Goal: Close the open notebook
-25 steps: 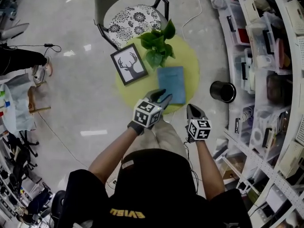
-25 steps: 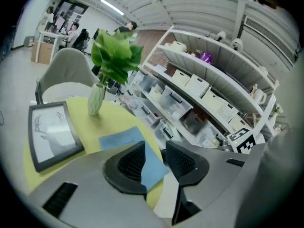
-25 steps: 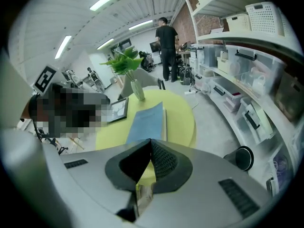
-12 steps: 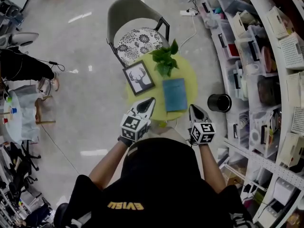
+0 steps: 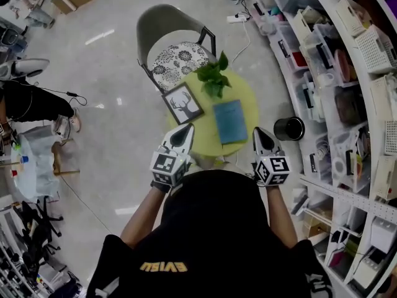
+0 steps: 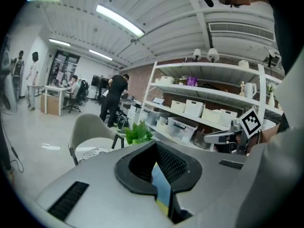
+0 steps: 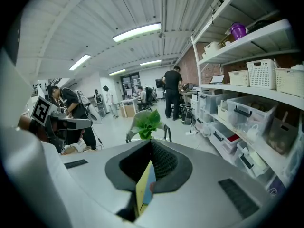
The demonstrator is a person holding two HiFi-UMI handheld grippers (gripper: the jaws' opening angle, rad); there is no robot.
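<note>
Head view: the notebook (image 5: 230,121) lies closed, blue cover up, flat on the right half of the round yellow-green table (image 5: 249,102). A framed deer picture (image 5: 183,103) lies just beside it on the left, and a potted plant (image 5: 214,76) stands at the table's far edge, in front of a chair (image 5: 167,27). The left gripper (image 5: 186,130) hangs over the near left edge of the table, clear of the notebook and nearer the person than it. The right gripper (image 5: 260,131) hangs off the table's near right edge, just beside the notebook's near right corner but raised above it. A black bin (image 5: 289,128) stands on the floor to the right.

Left gripper view: the jaws are pressed together with nothing between them. Through the narrow slit below the pads a sliver of blue cover and yellow tabletop shows, well beneath the jaws. The plant stands beyond the tips.

Right gripper view: these jaws are likewise closed and empty. The same blue and yellow show through the slit underneath, apart from the pads, with the plant ahead.
</note>
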